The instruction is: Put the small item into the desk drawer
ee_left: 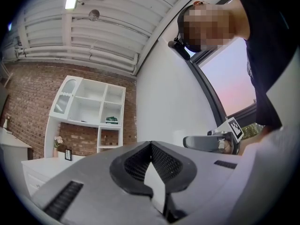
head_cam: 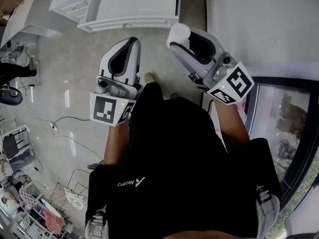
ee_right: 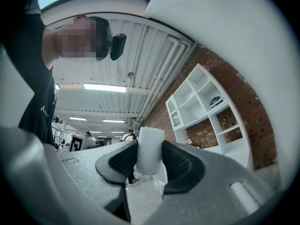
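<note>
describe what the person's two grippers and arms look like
The left gripper and right gripper are light grey moulded shells tapering to tongs lined with black ribbed pads. Each carries a cube of black-and-white square markers: left cube, right cube. No cables show. The person wears a black top, forearms bare.

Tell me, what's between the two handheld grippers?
In the head view, only grey floor and the toe of the person's shoe lie between the left gripper and the right gripper, which grips a small white roll.
</note>
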{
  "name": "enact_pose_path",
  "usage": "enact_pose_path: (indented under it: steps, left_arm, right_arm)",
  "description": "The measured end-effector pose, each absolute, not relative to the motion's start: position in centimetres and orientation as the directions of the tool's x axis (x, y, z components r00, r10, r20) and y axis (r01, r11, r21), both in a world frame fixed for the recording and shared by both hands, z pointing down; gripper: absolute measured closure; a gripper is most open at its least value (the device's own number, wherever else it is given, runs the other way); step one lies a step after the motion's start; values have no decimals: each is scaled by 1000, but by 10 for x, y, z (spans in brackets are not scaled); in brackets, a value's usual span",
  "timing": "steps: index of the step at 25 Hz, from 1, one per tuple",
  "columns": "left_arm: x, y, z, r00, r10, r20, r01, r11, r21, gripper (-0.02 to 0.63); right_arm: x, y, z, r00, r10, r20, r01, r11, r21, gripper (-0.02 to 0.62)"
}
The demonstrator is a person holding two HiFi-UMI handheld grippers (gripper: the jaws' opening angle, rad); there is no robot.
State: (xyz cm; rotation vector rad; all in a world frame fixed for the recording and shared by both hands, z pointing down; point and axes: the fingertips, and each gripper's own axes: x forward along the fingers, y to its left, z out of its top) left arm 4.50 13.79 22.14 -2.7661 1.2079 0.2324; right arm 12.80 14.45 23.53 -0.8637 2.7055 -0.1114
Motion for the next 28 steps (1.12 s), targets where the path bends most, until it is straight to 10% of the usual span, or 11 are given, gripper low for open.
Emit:
enact_pose_path:
  steps: [28]
  left_arm:
    - [-53, -102, 267, 728, -663, -174, -677, -736, -27, 607]
  right_arm:
    - [32, -82, 290, -753, -658, -32, -649, 749, -131, 431]
